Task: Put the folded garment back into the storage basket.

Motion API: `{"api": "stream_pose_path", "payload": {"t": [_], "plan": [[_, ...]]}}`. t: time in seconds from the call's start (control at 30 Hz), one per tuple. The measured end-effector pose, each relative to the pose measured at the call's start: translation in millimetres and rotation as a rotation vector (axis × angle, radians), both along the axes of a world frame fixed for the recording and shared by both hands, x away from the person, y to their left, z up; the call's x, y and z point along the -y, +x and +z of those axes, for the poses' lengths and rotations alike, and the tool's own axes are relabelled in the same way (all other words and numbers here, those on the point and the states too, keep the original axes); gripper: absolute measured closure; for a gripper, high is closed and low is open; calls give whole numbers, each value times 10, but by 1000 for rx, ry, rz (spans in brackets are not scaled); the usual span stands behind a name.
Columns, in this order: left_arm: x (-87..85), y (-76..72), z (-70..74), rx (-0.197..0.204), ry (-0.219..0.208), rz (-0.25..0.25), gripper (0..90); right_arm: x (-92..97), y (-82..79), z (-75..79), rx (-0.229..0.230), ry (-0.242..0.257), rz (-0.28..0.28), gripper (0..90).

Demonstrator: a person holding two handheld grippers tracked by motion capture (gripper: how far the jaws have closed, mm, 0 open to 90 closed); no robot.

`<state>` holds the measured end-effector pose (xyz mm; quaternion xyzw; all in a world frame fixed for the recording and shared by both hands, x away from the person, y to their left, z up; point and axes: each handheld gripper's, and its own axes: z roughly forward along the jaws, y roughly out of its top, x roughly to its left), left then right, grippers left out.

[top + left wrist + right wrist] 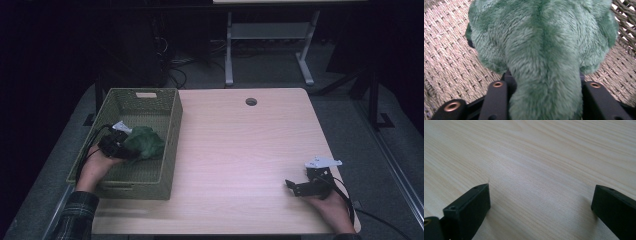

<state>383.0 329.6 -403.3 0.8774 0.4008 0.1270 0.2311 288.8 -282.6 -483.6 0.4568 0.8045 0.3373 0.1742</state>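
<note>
A green plush toy (pixel 147 142) lies inside the woven olive basket (pixel 172 145) at the table's left. My left gripper (pixel 127 150) reaches into the basket from the near left. In the left gripper view a thick limb of the plush toy (pixel 541 37) fills the gap between both black jaws of the left gripper (pixel 545 82) and touches each, with the basket's woven floor (pixel 446 50) under it. My right gripper (pixel 295 187) rests near the front right of the table, pointing left. The right gripper (pixel 541 197) stands open over bare wood (pixel 536 150), nothing between its fingers.
The light wooden table (pixel 240 145) has a round cable hole (pixel 251 102) near its far edge. The basket stands along the table's left edge. A white desk frame (pixel 270 35) and cables on the floor lie beyond the table.
</note>
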Motion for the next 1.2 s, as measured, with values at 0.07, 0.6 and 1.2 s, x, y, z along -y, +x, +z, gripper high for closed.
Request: {"api": "stream_pose_path", "payload": {"t": [0.07, 0.6, 1.2], "plan": [[3, -1, -20, -7, -13, 2, 500, 0, 0, 0, 0, 0, 0, 19], [-17, -3, 52, 61, -71, 14, 136, 0, 0, 0, 0, 0, 0, 19], [342, -98, 448, 166, -166, -31, 136, 0, 0, 0, 0, 0, 0, 19]]}}
